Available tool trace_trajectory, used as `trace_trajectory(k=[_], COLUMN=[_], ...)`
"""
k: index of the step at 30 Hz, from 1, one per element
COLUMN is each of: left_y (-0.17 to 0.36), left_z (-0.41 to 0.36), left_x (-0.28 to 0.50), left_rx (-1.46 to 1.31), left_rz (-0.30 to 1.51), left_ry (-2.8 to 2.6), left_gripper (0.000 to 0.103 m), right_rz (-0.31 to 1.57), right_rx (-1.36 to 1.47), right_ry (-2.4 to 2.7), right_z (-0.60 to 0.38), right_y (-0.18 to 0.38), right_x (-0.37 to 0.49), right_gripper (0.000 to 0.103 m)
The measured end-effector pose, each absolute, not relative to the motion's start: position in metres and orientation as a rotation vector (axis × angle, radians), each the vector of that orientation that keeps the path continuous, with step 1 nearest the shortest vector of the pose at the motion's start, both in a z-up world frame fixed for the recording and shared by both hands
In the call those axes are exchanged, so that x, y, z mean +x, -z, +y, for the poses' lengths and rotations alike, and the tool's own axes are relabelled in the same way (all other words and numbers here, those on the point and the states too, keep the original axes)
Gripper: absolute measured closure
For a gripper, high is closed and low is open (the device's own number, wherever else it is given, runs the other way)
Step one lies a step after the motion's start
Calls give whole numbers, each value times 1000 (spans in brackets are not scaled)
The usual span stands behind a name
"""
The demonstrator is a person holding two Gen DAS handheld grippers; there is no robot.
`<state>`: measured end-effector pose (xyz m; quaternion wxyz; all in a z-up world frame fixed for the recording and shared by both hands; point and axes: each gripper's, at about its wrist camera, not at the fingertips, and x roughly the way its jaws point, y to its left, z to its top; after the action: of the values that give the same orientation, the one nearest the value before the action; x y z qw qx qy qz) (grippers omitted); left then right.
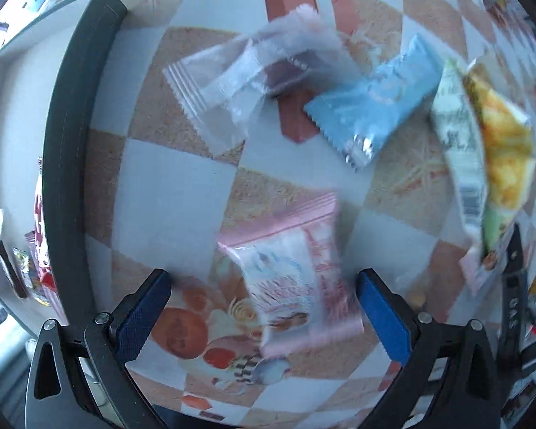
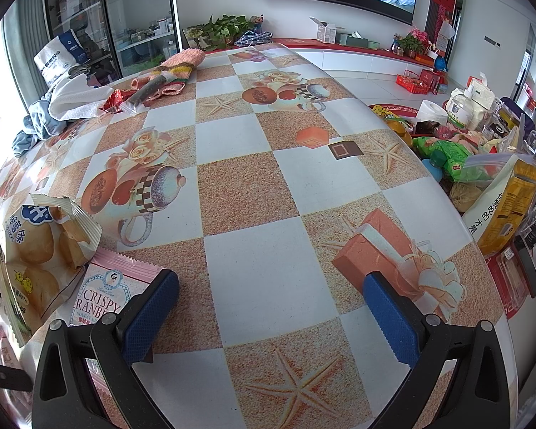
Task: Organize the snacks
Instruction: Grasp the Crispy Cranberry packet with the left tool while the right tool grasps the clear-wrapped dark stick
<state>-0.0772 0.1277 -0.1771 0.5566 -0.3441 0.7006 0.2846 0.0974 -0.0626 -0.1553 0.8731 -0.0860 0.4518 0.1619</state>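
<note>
The left gripper (image 1: 264,298) hung spread wide, holding nothing, straddling the pink crinkly foil snack packet (image 1: 293,275) on the checkered tablecloth (image 1: 168,186); light, slippery and probably crushable, it seemed best pinched across its puffed middle.

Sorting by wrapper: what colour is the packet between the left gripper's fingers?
Pink packet, clearest in the left wrist view.

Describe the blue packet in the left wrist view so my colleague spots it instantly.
On the checkered tablecloth, look past the open left gripper and the pink packet between its fingers. Up and to the right lies the light blue packet, between a clear wrapper and a yellow-green bag; it alone is solid blue.
</note>
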Motion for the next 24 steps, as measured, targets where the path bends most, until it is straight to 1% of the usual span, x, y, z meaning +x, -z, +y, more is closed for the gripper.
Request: trace_trajectory(k=[10,16,18,21,24], left_y=[168,164,161,163,168], left_z=[126,122,124,124,126], left_x=[-55,-56,-56,-56,-56], left_rx=[-740,-731,-737,-740,-742], left_rz=[1645,1628,1637,1643,1641], left_ry=[-632,-636,-632,-632,-632], left_gripper=[0,0,0,0,0], right_rz=[944,953,1015,1182,1339], right_rx=[-179,-180,-183,-224,-192], right_ry=[-336,-334,-326,-365,-497], right_z=[-61,-62,-58,-52,-52], right_y=[154,154,156,154,146], right_x=[97,98,102,123,125], right_gripper=[0,0,0,0,0])
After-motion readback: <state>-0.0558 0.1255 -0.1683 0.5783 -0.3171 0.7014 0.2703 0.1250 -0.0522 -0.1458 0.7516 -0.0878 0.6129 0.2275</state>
